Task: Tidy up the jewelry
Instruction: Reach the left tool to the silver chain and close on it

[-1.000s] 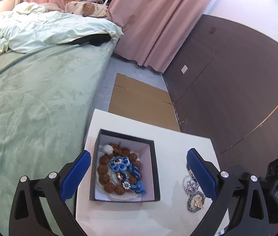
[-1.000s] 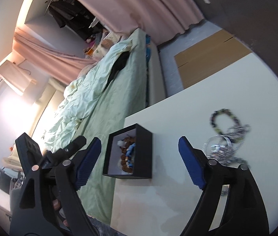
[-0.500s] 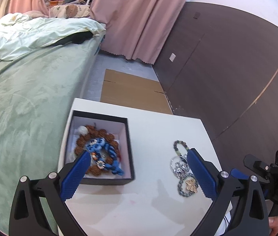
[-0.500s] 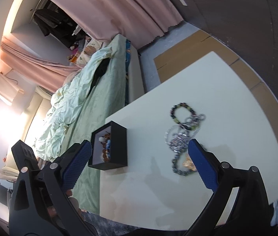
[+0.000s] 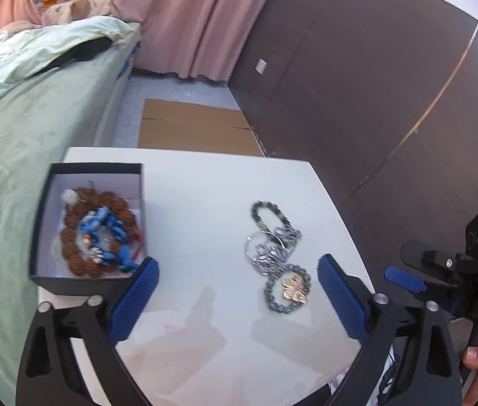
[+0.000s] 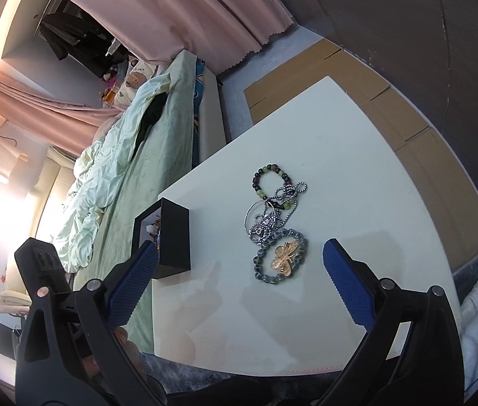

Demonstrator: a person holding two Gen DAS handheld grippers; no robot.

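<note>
- Left gripper (image 5: 237, 279) has swung from over the box (image 5: 91, 169) toward the jewelry pile (image 5: 278, 253); its jaws have just been closing slightly, nothing between them.
- Right gripper (image 6: 239, 275) has moved over the pile (image 6: 274, 223), jaws widened, empty.

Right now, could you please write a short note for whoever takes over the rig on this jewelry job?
Left tool: open, nothing between its pads; its jaws have just been closing a little.
Right tool: open and empty, its jaws just opened wider.
Box sits at the table's bed-side edge, holding a brown bead bracelet and blue pieces.
Still loose on the table: green bead bracelet, tangled silver chains, grey bead bracelet with a gold butterfly.
Left to do: move the loose pieces into the box.
</note>
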